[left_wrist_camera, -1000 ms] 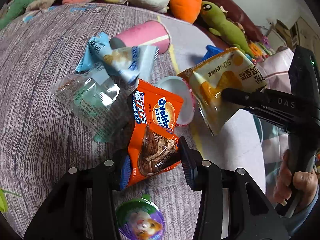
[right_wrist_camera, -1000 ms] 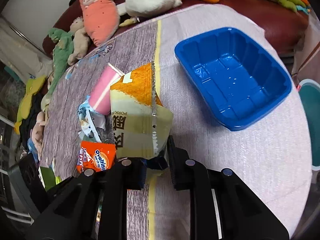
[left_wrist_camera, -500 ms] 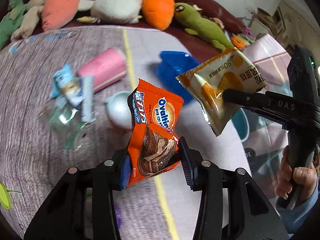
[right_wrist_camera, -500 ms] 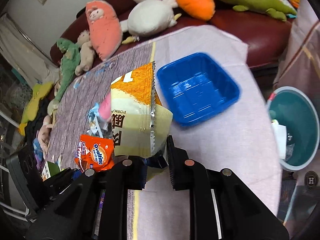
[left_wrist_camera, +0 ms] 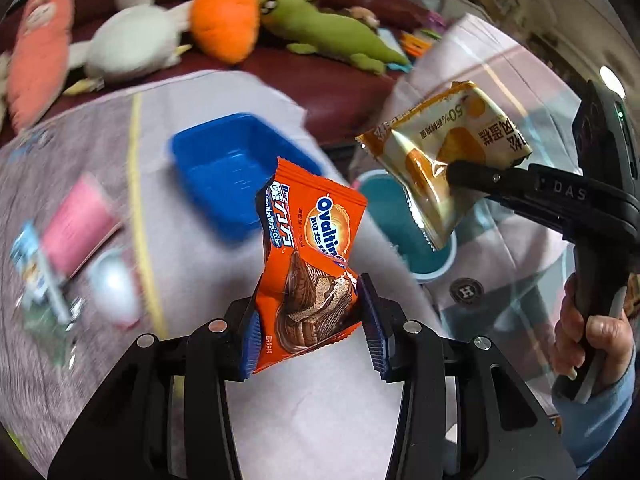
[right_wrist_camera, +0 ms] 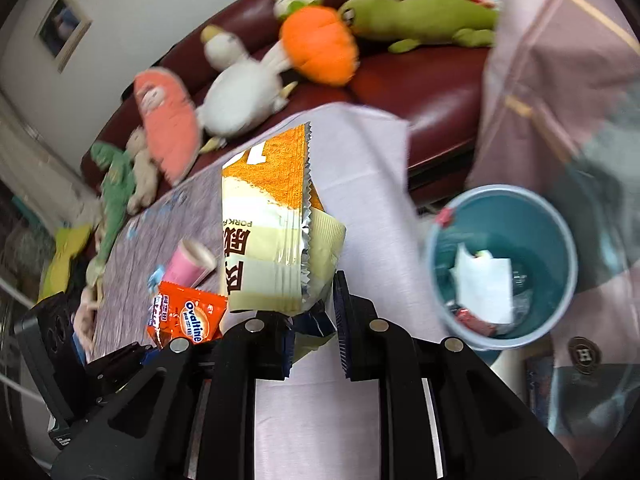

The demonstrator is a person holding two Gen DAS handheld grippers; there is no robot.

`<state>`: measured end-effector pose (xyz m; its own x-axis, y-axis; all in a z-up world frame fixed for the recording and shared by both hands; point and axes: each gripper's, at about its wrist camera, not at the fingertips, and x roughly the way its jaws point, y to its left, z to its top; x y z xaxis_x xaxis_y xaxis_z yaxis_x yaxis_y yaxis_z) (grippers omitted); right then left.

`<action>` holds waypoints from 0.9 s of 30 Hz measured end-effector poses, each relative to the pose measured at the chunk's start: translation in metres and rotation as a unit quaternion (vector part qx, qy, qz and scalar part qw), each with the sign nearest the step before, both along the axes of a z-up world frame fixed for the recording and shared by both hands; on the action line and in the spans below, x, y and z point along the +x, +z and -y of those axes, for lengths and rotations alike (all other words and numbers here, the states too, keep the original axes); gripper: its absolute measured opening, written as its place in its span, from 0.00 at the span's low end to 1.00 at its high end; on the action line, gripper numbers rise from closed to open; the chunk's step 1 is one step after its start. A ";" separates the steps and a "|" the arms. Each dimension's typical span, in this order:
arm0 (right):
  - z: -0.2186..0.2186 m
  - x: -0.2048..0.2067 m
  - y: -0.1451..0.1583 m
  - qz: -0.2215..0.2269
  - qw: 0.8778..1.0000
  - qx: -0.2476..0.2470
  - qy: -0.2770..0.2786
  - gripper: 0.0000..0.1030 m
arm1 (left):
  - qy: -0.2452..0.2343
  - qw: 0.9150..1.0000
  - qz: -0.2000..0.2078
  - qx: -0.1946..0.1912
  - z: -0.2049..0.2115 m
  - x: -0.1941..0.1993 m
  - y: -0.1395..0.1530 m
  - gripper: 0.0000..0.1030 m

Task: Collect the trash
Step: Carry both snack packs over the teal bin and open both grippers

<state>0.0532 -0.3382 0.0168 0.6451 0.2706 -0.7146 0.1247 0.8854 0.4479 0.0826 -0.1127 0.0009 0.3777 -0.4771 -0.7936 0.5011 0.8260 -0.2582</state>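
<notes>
My left gripper [left_wrist_camera: 308, 320] is shut on an orange Ovaltine wrapper [left_wrist_camera: 312, 256], held upright above the table; the wrapper also shows in the right wrist view [right_wrist_camera: 188, 316]. My right gripper [right_wrist_camera: 312, 316] is shut on a yellow and orange snack bag [right_wrist_camera: 272, 224], seen from the left wrist view [left_wrist_camera: 444, 152] held in the air over a teal trash bin [right_wrist_camera: 504, 264]. The bin stands on the floor right of the table and holds white paper and other scraps.
A blue plastic tray [left_wrist_camera: 236, 168], a pink cup [left_wrist_camera: 76, 224] lying on its side, a white lid [left_wrist_camera: 112, 280] and blue-white wrappers [left_wrist_camera: 36, 276] lie on the cloth-covered table. Plush toys [right_wrist_camera: 316, 48] line a dark red sofa behind.
Both grippers have swung right with their wrappers, away from the pile on the table toward the table's right edge. The trash bin has come into view below the snack bag.
</notes>
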 end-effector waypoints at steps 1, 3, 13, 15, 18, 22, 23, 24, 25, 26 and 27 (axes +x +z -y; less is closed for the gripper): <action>0.011 -0.003 0.000 0.002 1.000 -0.001 -0.010 0.16 | -0.008 1.000 0.000 0.001 0.008 0.001 0.000 0.43; 0.036 -0.008 0.000 0.003 0.999 -0.002 -0.033 0.16 | -0.027 1.000 0.000 0.004 0.031 0.003 -0.001 0.43; 0.121 -0.026 -0.022 -0.011 0.994 -0.003 -0.106 0.16 | -0.087 0.996 -0.018 0.027 0.130 0.018 -0.024 0.43; 0.132 -0.026 -0.029 -0.015 0.994 -0.001 -0.112 0.16 | -0.095 0.995 -0.022 0.032 0.145 0.021 -0.030 0.43; 0.144 -0.025 -0.037 -0.022 0.993 0.001 -0.118 0.16 | -0.104 0.993 -0.026 0.040 0.165 0.025 -0.040 0.43; 0.158 -0.023 -0.046 -0.029 0.992 0.003 -0.124 0.16 | -0.110 0.992 -0.037 0.047 0.183 0.031 -0.053 0.43; 0.160 -0.022 -0.048 -0.031 0.992 0.003 -0.125 0.16 | -0.111 0.992 -0.040 0.048 0.187 0.033 -0.056 0.43; 0.162 -0.021 -0.050 -0.033 0.991 0.004 -0.126 0.16 | -0.112 0.992 -0.042 0.049 0.189 0.034 -0.059 0.43; 0.163 -0.020 -0.051 -0.034 0.991 0.003 -0.127 0.16 | -0.113 0.991 -0.044 0.051 0.192 0.035 -0.062 0.43; 0.164 -0.019 -0.053 -0.036 0.991 0.002 -0.128 0.16 | -0.113 0.991 -0.045 0.053 0.194 0.037 -0.065 0.43; 0.165 -0.018 -0.054 -0.037 0.991 0.001 -0.128 0.16 | -0.113 0.991 -0.047 0.054 0.196 0.038 -0.067 0.43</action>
